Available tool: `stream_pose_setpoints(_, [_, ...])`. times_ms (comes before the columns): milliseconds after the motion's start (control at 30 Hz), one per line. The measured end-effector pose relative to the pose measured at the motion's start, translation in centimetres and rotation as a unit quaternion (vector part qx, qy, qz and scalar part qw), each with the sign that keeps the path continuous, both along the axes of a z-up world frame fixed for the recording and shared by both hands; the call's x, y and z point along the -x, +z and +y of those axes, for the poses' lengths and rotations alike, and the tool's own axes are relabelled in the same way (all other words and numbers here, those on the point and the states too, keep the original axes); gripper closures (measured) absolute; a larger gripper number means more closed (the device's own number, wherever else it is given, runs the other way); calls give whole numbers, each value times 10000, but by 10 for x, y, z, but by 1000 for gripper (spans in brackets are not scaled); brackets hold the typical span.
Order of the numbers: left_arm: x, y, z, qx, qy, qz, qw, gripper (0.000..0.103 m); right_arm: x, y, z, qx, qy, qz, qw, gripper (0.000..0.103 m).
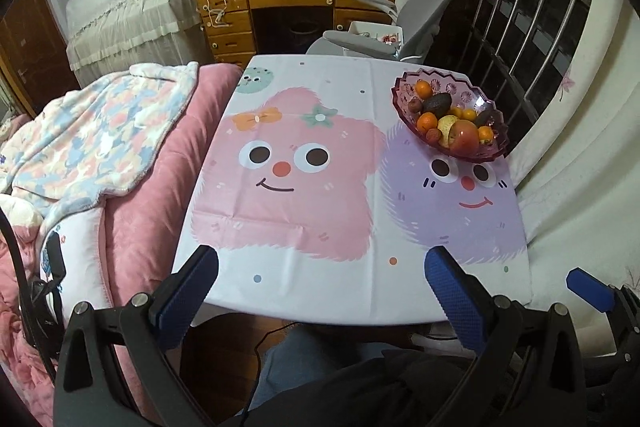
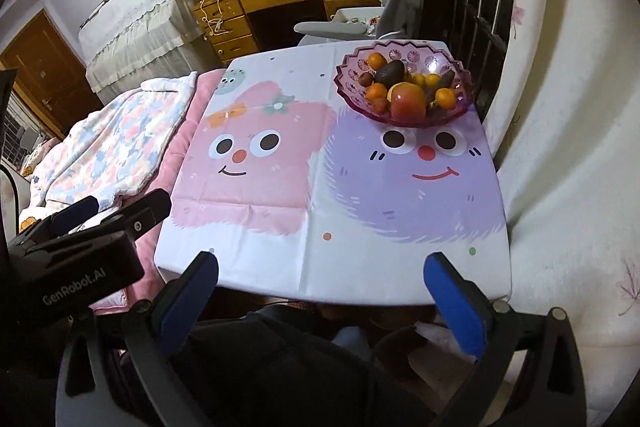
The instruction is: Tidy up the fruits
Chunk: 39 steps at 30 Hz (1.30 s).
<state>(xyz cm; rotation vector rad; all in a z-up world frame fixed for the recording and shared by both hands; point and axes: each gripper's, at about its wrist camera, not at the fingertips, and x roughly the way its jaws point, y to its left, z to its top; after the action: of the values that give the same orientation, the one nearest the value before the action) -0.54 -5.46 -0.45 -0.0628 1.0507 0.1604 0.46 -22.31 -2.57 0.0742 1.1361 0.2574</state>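
A scalloped purple translucent plastic bowl (image 1: 450,115) (image 2: 404,85) sits at the far right corner of the surface (image 1: 352,187) (image 2: 332,187), which is covered by a white cloth printed with pink and purple cartoon faces. Piled inside are a large red apple (image 1: 464,138) (image 2: 408,103), a dark avocado (image 1: 437,103) (image 2: 390,71) and several small oranges (image 1: 423,89) (image 2: 377,60). The left tool (image 1: 322,263) and the right tool (image 2: 322,265) hover at the near edge, both spread wide and holding nothing.

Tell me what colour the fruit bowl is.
Translucent pinkish-purple bowl with a scalloped rim, clearest in the right wrist view.
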Motion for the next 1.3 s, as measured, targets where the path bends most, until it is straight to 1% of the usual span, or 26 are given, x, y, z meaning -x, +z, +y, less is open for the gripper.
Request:
stream_pose_setpoints(300, [-7, 7, -21, -177, -260, -243, 9992, 1, -3, 2, -9, 72, -18, -68, 9999, 0])
stream_pose_setpoints(500, [-17, 6, -29, -197, -293, -229, 9991, 0, -11, 3, -15, 102, -5, -100, 9999, 0])
stream_pose_setpoints(833, [-19, 4, -32, -165, -262, -140, 9994, 0, -17, -1, -19, 116, 41, -30, 9999, 0])
stream_pose_setpoints(1300, [-20, 2, -31, -166, -263, -138, 9994, 0, -16, -5, -22, 64, 73, -48, 9999, 0])
